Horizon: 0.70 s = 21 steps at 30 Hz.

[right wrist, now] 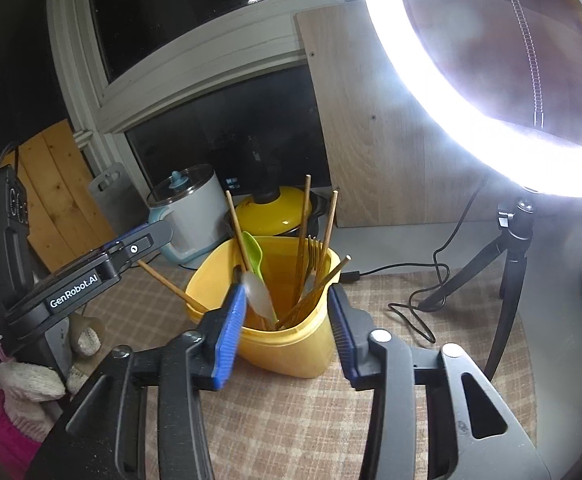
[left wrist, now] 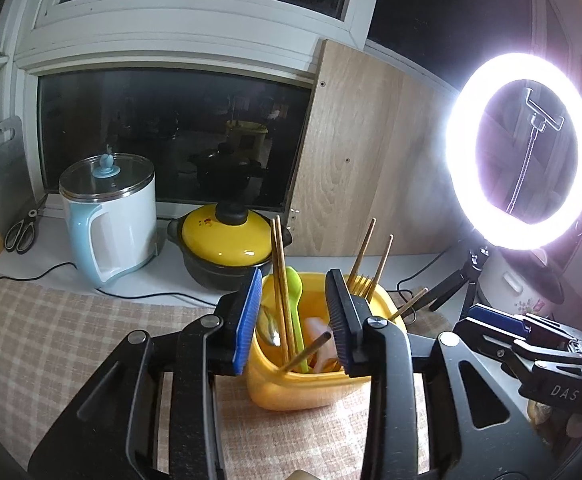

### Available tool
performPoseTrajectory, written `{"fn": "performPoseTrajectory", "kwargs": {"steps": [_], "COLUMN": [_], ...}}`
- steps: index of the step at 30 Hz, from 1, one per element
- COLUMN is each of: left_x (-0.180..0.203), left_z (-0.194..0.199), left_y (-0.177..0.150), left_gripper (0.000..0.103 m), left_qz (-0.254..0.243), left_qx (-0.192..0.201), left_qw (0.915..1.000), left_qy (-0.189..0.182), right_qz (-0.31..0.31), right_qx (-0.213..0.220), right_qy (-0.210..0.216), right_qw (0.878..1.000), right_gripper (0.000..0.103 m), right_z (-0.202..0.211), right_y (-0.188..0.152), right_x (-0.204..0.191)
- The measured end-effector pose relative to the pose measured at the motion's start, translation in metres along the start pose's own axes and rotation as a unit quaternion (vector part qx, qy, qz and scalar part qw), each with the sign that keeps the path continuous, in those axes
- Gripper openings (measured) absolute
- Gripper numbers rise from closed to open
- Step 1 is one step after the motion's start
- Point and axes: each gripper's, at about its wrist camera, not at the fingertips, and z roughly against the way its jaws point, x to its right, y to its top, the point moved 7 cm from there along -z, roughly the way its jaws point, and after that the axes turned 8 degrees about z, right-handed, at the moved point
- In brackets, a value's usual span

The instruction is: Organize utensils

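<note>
A yellow plastic holder [left wrist: 303, 388] [right wrist: 287, 352] stands on the checked tablecloth. In it are gold chopsticks [left wrist: 281, 276] [right wrist: 237, 228], a gold fork [left wrist: 361, 284] [right wrist: 315, 256], a green spoon [left wrist: 297, 292] [right wrist: 254, 254] and a metal spoon [left wrist: 269, 330]. A pale spoon [right wrist: 257, 294], blurred, hangs over the holder's mouth beside the right gripper's left finger. My left gripper [left wrist: 295, 320] is open, its fingers astride the holder's mouth. My right gripper [right wrist: 287, 320] is open just in front of the holder. The other gripper shows at each view's edge [left wrist: 531, 344] [right wrist: 91, 268].
A white and blue kettle [left wrist: 109, 220] and a yellow-lidded black pot [left wrist: 227, 244] stand behind the holder by the window. A lit ring light [left wrist: 523, 152] on a tripod [right wrist: 507, 256] stands right, its cable [right wrist: 423, 300] on the cloth. Scissors [left wrist: 21, 232] lie far left.
</note>
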Motion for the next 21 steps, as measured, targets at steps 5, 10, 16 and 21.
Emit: {"fn": "performPoseTrajectory", "kwargs": {"steps": [5,10,16,21], "left_x": [-0.001,0.002,0.01,0.016], "left_z": [0.011,0.031,0.052,0.069], "left_y": [-0.007,-0.012,-0.017,-0.023], "left_gripper": [0.053,0.081,0.085,0.098], "left_qz": [-0.001,-0.005,-0.021,-0.029], "left_qx": [-0.005,-0.005,-0.004,0.003], "left_qw": [1.0,0.9999,0.9991,0.9983], "left_qy": [0.006,0.016,0.036,0.05], "right_qz": [-0.006,-0.004,-0.002,0.003], "right_qx": [-0.002,0.003,0.01,0.013], "right_qy": [0.001,-0.005,-0.013,-0.023], "right_qw": [1.0,1.0,1.0,1.0], "right_gripper": [0.043,0.056,0.072,0.075], "right_z": [0.008,0.02,0.036,0.047], "right_y": [-0.005,-0.008,-0.012,-0.016], "right_x": [0.001,0.001,0.001,0.003]}}
